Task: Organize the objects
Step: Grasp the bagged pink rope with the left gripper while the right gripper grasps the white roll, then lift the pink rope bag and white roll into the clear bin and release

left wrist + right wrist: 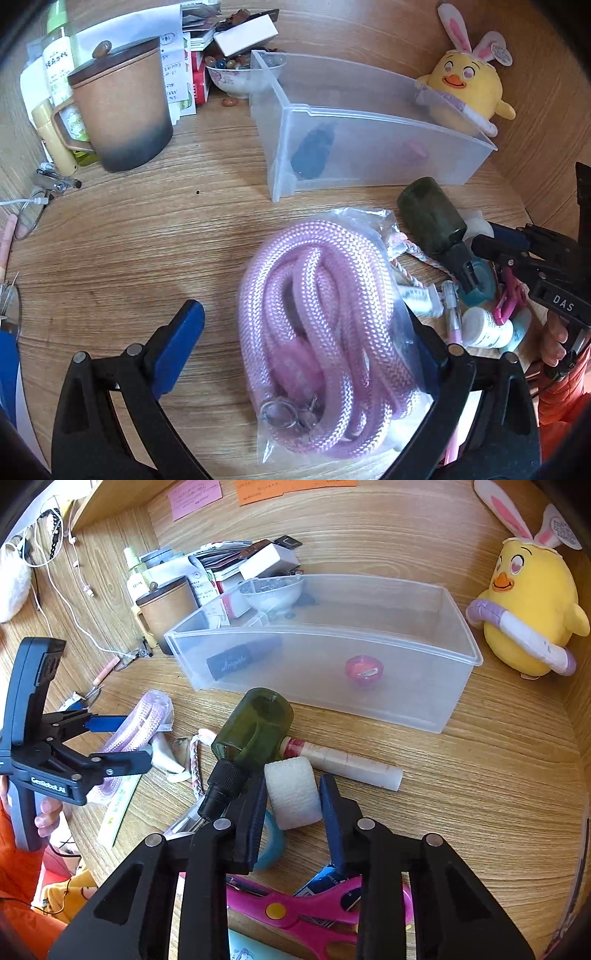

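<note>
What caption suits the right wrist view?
Right tongs straddle a white foam roll beside a green spray bottle, before a clear plastic bin.

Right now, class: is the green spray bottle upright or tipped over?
Tipped over. The green spray bottle lies on its side on the desk, black nozzle toward the camera.

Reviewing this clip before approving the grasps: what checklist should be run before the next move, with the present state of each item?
1. Right gripper straddles white foam roll: ok.
2. Its pads touch the roll: cannot tell.
3. Left gripper open around bagged pink rope: ok.
4. Clear bin has free floor space: ok.
5. Green spray bottle clear of the roll: not ok, it lies against it.
</note>
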